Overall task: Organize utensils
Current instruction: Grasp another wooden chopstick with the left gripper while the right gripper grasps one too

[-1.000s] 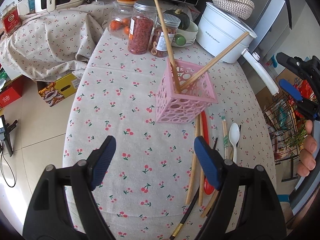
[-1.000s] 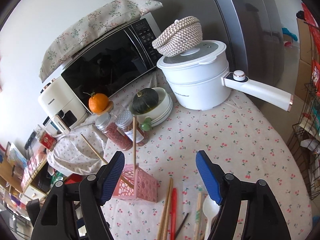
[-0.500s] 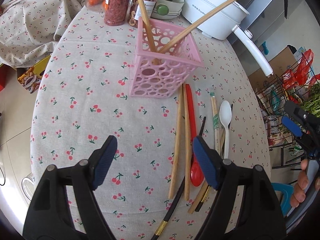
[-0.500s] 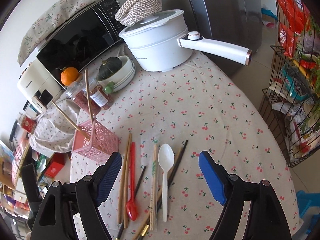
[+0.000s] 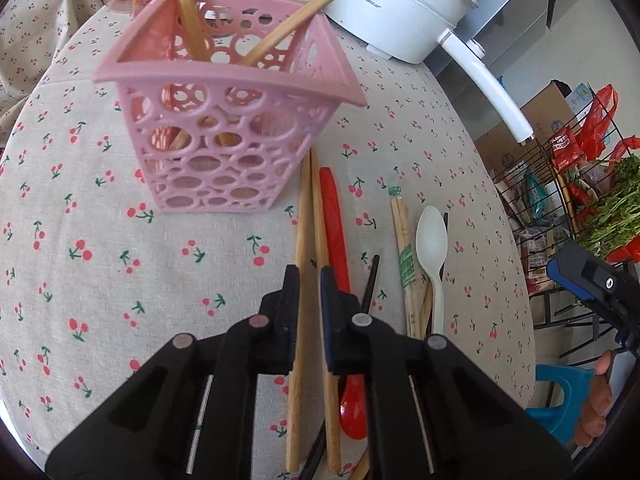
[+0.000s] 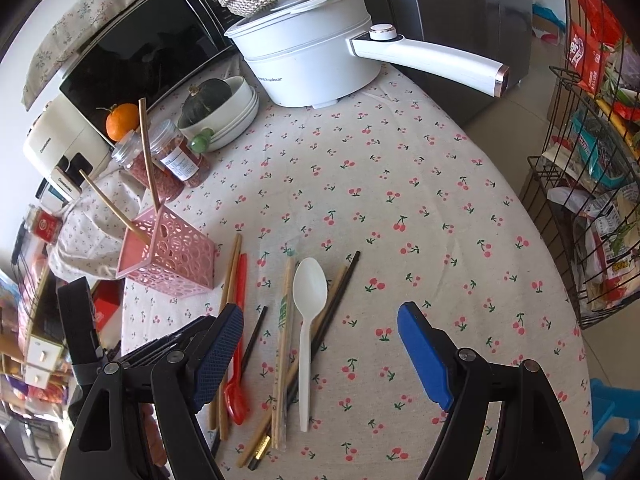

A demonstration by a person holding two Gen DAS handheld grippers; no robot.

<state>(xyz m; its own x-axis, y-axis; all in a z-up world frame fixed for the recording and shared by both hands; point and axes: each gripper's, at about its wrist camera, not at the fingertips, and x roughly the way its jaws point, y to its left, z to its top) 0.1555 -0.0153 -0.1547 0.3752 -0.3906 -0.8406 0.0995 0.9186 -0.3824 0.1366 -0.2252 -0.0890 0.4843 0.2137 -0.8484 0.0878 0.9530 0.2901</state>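
A pink perforated utensil basket stands on the cherry-print tablecloth with two wooden chopsticks leaning in it. To its right lie a pair of wooden chopsticks, a red spoon, wrapped chopsticks, a white spoon and black chopsticks. My left gripper is low over the table, its jaws closed around the pair of wooden chopsticks. My right gripper is open and empty above the utensils.
A white electric pot with a long handle, a bowl with a squash, jars and a microwave stand at the back. A wire rack stands past the table's right edge.
My left gripper came down toward the table and closed its jaws around the pair of wooden chopsticks. My right gripper moved lower and tilted down over the utensils, still open.
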